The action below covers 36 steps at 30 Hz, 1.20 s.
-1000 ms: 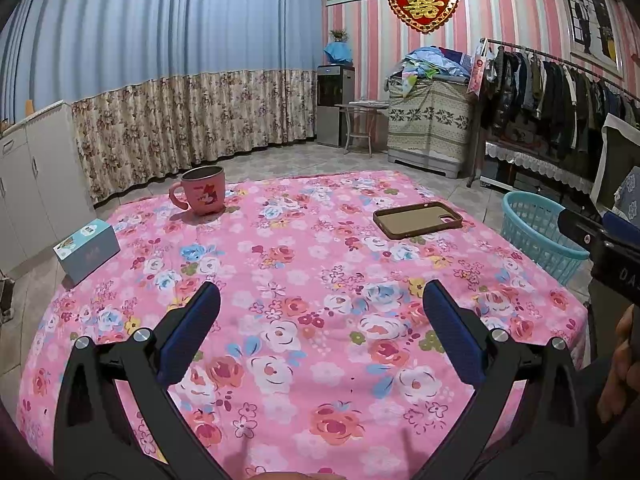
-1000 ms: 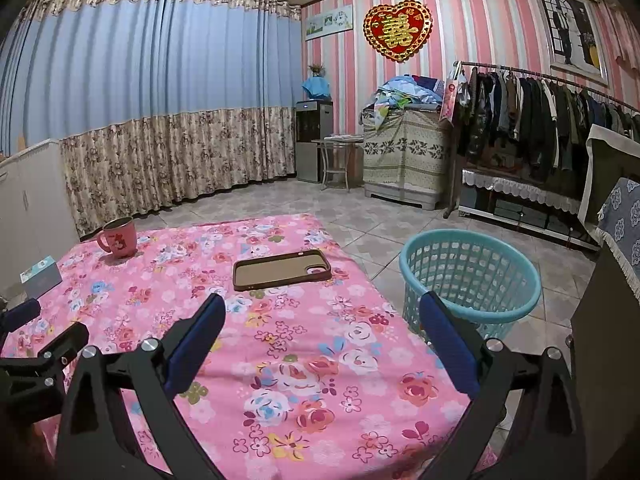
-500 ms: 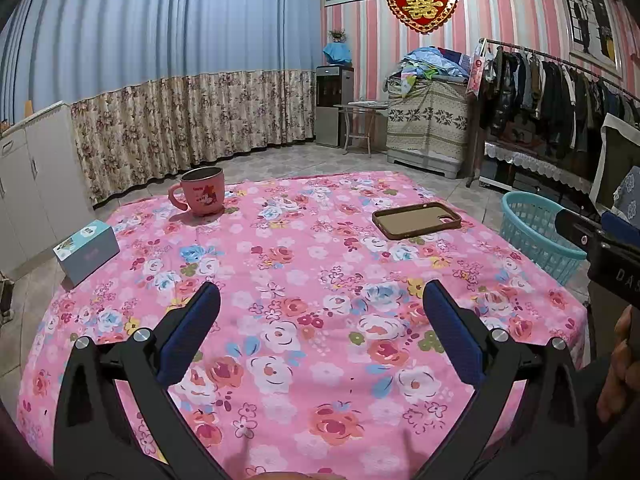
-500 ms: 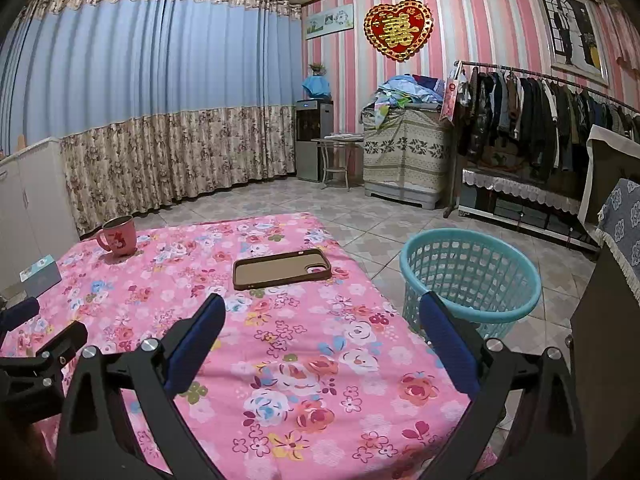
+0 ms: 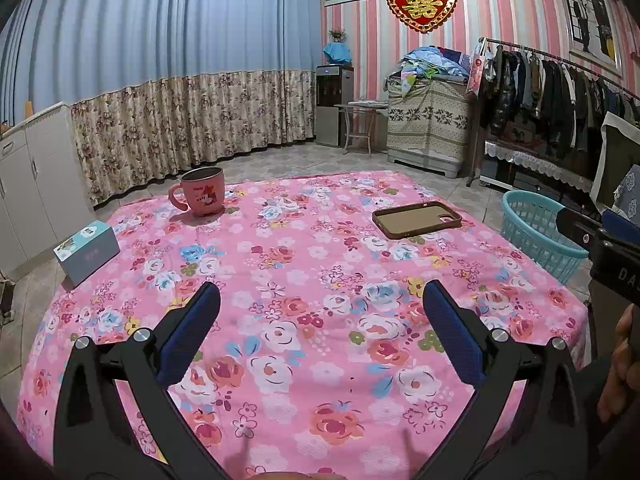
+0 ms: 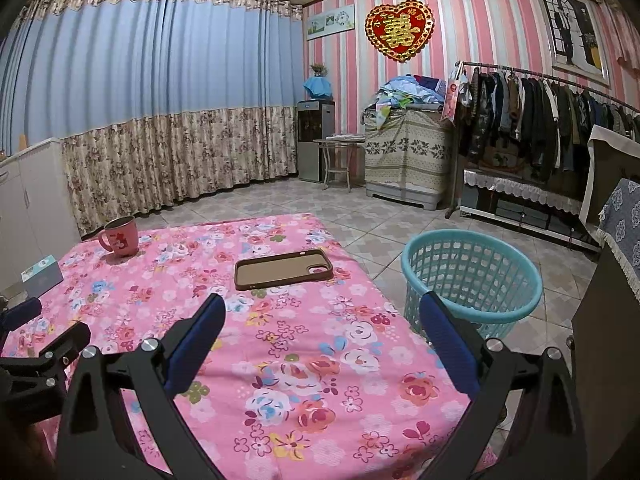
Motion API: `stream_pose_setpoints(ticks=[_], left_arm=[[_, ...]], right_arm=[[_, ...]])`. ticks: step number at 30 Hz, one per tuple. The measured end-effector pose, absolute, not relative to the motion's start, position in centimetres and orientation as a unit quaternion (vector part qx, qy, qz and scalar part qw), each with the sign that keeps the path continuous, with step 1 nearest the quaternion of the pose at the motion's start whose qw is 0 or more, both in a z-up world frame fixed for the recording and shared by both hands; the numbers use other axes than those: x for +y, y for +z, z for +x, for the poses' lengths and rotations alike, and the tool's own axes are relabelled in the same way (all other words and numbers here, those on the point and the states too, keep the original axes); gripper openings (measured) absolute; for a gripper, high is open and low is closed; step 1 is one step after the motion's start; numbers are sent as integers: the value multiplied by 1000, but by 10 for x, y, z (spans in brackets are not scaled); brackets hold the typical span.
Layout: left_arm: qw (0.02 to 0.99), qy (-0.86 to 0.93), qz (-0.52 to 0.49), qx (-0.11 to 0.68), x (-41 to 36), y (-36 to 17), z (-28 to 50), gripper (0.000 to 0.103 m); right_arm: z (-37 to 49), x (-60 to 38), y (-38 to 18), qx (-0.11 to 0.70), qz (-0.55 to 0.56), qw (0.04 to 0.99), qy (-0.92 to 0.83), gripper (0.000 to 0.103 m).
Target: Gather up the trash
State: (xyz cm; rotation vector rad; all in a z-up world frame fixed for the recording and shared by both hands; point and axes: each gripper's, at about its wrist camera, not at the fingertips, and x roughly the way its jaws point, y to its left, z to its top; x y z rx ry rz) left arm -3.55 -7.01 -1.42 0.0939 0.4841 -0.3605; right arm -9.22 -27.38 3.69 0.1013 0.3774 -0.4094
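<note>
- Left wrist view, far left: a white cabinet (image 5: 28,168) is cut off by the frame edge, and whatever sits on its top is too small to make out.
- The small blue-and-white box (image 5: 87,251) stands on the pink floral tablecloth (image 5: 288,248) left of the phone case, near the cloth's left edge; its print is unreadable.
- The pink mug (image 5: 200,197) stands upright to the far left of the phone case; its inside is in shadow.
- The left gripper (image 5: 320,310) hovers over the near part of the cloth, on the near side of the phone case, jaws spread wide with nothing between them.
- The brown phone case (image 5: 417,219) lies flat, open side up, towards the cloth's right side.
- The teal basket (image 5: 536,232) stands on the floor right of the phone case, beyond the table edge; the right tool hides part of it, and its bottom is hard to see.
- At the right edge, a hand (image 5: 620,364) is only partly in frame.
- Right wrist view: the right gripper (image 6: 320,322) is also wide open and empty, on the near side of the phone case (image 6: 283,269); its right finger overlaps the basket's (image 6: 472,276) near rim.
- No obvious scrap of trash can be made out on the cloth.
- Room behind the phone case: blue curtains (image 6: 152,80) with a floral lower band, tiled floor (image 6: 380,220), pink striped wall with a red heart ornament (image 6: 399,30), and a clothes rack (image 6: 540,120) running out of frame at right.
</note>
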Motion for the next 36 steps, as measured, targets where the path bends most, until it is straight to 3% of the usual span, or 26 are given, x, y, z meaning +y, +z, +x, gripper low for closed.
stream_pose_setpoints(ticks=[36], left_arm=[[954, -175, 50, 238, -68, -8, -36, 98]], right_arm=[[-92, -280, 36, 185, 49, 960, -205, 95]])
